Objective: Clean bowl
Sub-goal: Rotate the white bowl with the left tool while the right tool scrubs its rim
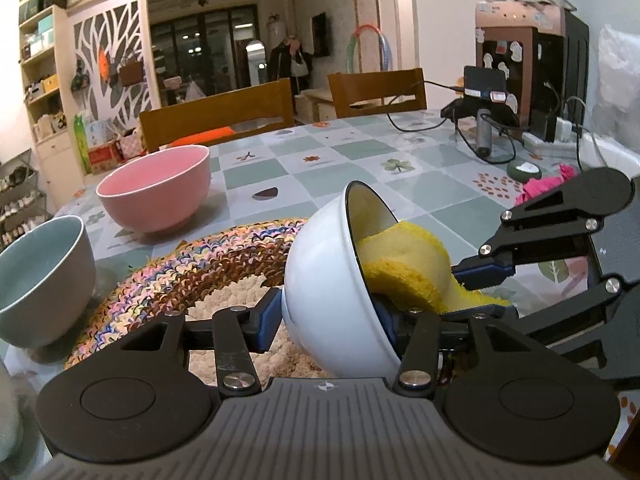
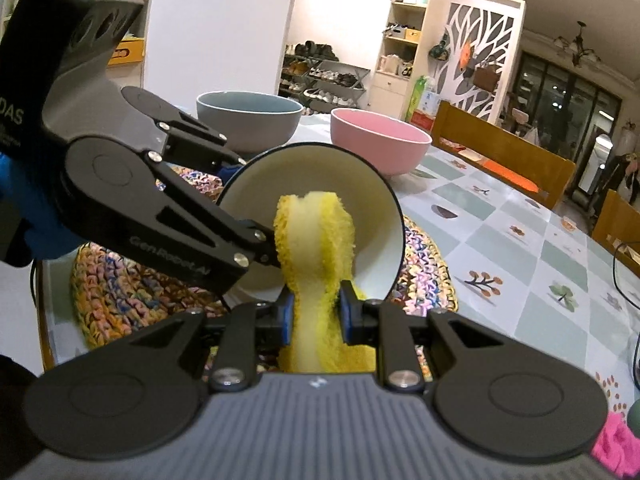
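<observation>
The right gripper point(image 2: 316, 314) jaws pinch the sponge point(image 2: 314, 236) inside the white bowl point(image 1: 332, 280), which the left gripper point(image 1: 328, 320) jaws clamp tilted for wiping.

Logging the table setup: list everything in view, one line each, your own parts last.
white bowl: 1, white with dark rim, tilted on its side over the mat, held
sponge: 1, yellow, pushed into the white bowl
pink bowl: 1, pink, upright on table
grey bowl: 1, grey-blue, upright at mat's edge
woven mat: 1, multicoloured, under the white bowl
table: 1, green-and-white checked cover
left tongs: black, shut on bowl wall
right tongs: black, shut on sponge
</observation>
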{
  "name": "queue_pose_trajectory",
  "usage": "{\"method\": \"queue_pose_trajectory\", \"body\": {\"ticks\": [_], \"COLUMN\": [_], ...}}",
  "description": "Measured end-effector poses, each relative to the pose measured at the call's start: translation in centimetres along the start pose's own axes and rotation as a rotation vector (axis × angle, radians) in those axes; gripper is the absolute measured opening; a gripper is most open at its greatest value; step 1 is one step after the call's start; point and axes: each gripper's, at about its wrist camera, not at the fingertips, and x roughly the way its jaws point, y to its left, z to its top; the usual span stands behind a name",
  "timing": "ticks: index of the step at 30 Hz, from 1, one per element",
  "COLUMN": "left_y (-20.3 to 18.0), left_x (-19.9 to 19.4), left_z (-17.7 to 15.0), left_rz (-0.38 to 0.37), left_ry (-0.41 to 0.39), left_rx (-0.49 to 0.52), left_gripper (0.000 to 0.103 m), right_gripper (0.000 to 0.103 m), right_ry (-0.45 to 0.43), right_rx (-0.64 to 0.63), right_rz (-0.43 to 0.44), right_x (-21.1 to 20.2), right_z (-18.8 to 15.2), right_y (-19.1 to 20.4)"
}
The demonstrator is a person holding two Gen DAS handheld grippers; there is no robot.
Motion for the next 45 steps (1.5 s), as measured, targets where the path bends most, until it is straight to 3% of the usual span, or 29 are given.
{"method": "queue_pose_trajectory", "body": {"ticks": [4, 11, 22, 32, 45], "left_y": [0.1, 0.0, 1.2, 2.1, 3.2], "left_x": [-0.5, -0.9, -2.1, -1.8, -1.6], "left_z": [0.2, 0.3, 1.0, 0.8, 0.0], "left_rz": [0.012, 0.063, 0.107, 0.096, 0.068], "left_ry": [-0.035, -0.065, -0.071, -0.049, -0.016], "left_rx": [0.007, 0.039, 0.072, 0.030, -0.067], "left_gripper": [0.034, 0.024, 0.024, 0.026, 0.039], "right_gripper": [0.023, 0.023, 0.023, 0.023, 0.023], "right_ry": [-0.012, -0.025, -0.049, -0.046, -0.053], "right_rx": [0.005, 0.031, 0.071, 0.086, 0.102], "right_rz": [-0.015, -0.012, 0.037, 0.042, 0.031], "right_x": [-0.5, -0.8, -0.8, -0.2, -0.3], "right_z": [-0.2, 0.3, 1.3, 1.4, 0.9], "right_y": [0.3, 0.7, 1.4, 1.0, 0.4]}}
